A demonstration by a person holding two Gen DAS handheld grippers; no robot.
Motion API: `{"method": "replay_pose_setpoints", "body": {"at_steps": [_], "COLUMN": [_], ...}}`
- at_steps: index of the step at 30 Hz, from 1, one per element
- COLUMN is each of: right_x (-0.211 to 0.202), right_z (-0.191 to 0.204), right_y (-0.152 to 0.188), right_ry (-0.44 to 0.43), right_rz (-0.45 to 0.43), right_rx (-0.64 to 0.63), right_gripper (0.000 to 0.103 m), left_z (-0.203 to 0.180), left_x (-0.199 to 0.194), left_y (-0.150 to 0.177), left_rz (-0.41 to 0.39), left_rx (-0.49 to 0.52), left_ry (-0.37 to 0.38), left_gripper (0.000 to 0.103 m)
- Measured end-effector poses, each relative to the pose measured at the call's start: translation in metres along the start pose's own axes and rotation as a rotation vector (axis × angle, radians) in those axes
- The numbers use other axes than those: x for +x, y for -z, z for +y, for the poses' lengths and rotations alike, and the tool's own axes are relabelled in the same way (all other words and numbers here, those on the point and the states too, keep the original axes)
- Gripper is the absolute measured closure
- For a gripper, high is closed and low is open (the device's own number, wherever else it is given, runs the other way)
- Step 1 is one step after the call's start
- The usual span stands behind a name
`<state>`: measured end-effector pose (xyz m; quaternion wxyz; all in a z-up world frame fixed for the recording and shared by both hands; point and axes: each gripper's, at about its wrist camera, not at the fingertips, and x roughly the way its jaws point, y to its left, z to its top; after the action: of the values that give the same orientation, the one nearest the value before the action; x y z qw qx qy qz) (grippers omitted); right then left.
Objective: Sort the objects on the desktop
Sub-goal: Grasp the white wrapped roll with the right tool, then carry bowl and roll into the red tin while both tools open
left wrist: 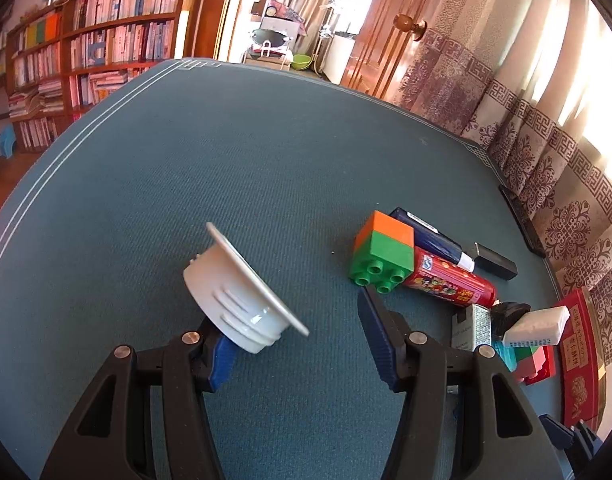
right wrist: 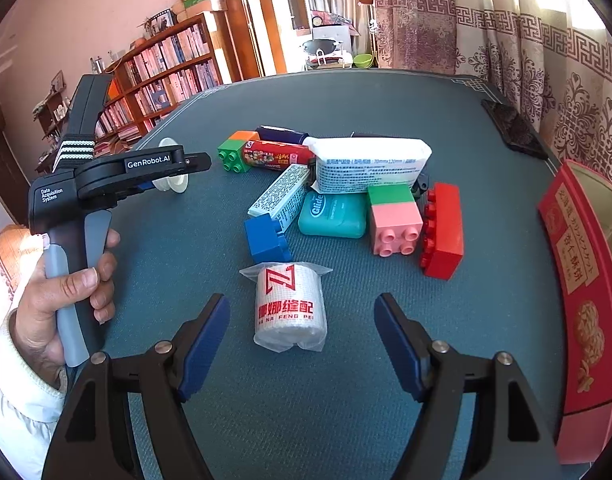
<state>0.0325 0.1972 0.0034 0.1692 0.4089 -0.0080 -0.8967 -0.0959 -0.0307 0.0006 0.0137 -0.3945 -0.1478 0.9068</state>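
Wrapped white roll dead ahead of the right hand-held gripper, between its spread fingers

Blue-padded fingers of the right hand-held gripper stand wide apart and hold nothing; the white roll in clear wrap lies on the teal surface just ahead at twelve o'clock, in line with the gap, its long axis running straight away from the hand-held gripper, so I judge a short push forward would bring the pads to either side of it. Beyond it at twelve to one o'clock sits the jumble: blue brick, teal floss case, pink-and-green brick, red brick. At ten o'clock the left hand-held gripper is partly open, and a white flanged plastic fitting sits tilted against its left finger; whether the other pad bears on it I cannot tell. The right hand is plainly nearer the roll.
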Motion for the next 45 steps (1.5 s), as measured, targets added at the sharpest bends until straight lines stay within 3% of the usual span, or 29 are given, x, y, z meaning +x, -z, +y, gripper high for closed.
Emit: {"method": "replay_pose_setpoints", "body": {"at_steps": [4,6,7,11,15,26,36,40,45], "right_x": [0.003,0.005,0.004,0.006,0.009,-0.007,-0.041,-0.061,-0.100], "right_z": [0.000,0.000,0.000,0.002,0.000,-0.009,-0.032,-0.047,-0.080], "right_y": [0.000,-0.001,-0.001,-0.002,-0.002,-0.001,0.005,0.007,0.011], "right_ry": [-0.018,-0.027,-0.030,-0.033,-0.035,-0.039,-0.025,0.003,0.081], "right_rz": [0.017,0.024,0.024,0.030,0.042,-0.006,-0.070,-0.101,-0.170], "right_rx": [0.003,0.009,0.010,0.006,0.022,0.072,0.143,0.168,0.213], "right_gripper": [0.038,0.042,0.044,0.053,0.063,0.064,0.064,0.064,0.064], "left_z": [0.024,0.030,0.031,0.031,0.028,0.009,-0.005,-0.010,-0.028], "left_x": [-0.003,-0.003,-0.003,-0.006,-0.009,-0.041,-0.056,-0.066,-0.083], "left_y": [-0.001,0.000,0.000,0.001,0.002,0.010,0.021,0.028,0.038], "left_rz": [-0.013,-0.017,-0.014,-0.025,-0.030,-0.116,-0.125,-0.125,-0.111], "left_rx": [-0.119,-0.150,-0.158,-0.156,-0.145,-0.068,-0.006,0.001,0.004], "left_ry": [0.072,0.085,0.089,0.107,0.113,0.238,0.269,0.282,0.384], "left_gripper": [0.044,0.055,0.064,0.074,0.075,0.076,0.076,0.076,0.076]}}
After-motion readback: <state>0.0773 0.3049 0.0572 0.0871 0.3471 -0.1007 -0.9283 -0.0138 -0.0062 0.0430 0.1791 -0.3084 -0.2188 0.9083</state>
